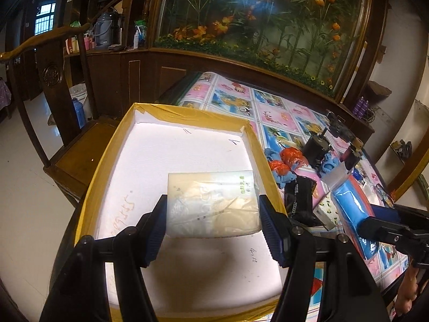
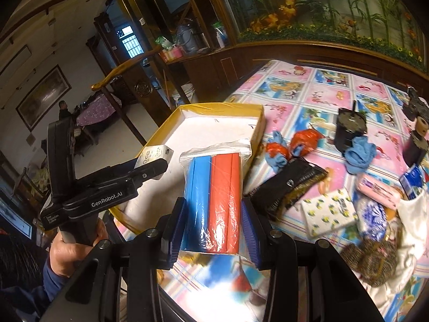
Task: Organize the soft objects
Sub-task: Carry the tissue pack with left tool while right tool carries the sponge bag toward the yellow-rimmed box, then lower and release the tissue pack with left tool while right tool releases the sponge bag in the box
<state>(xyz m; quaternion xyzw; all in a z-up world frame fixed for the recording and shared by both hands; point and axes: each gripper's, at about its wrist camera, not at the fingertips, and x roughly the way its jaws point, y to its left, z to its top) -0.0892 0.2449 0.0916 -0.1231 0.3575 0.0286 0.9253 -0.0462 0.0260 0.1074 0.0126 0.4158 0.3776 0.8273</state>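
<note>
My left gripper (image 1: 213, 222) is shut on a cream tissue pack (image 1: 213, 205) and holds it over the white floor of a yellow-rimmed box (image 1: 187, 112). My right gripper (image 2: 213, 230) is shut on a clear-wrapped blue and orange pack (image 2: 214, 201), held above the table beside the box's right wall (image 2: 257, 131). That pack also shows in the left wrist view (image 1: 354, 209). The left gripper shows in the right wrist view (image 2: 150, 171) with the tissue pack (image 2: 152, 155) in it.
On the patterned tablecloth (image 2: 321, 86) lie a black packet (image 2: 289, 185), a lemon-print tissue pack (image 2: 329, 212), orange and blue bundles (image 2: 289, 147), a blue cloth (image 2: 359, 158), dark motors (image 2: 348, 128) and a pink case (image 2: 378, 190). A wooden chair (image 1: 61, 86) stands left of the box.
</note>
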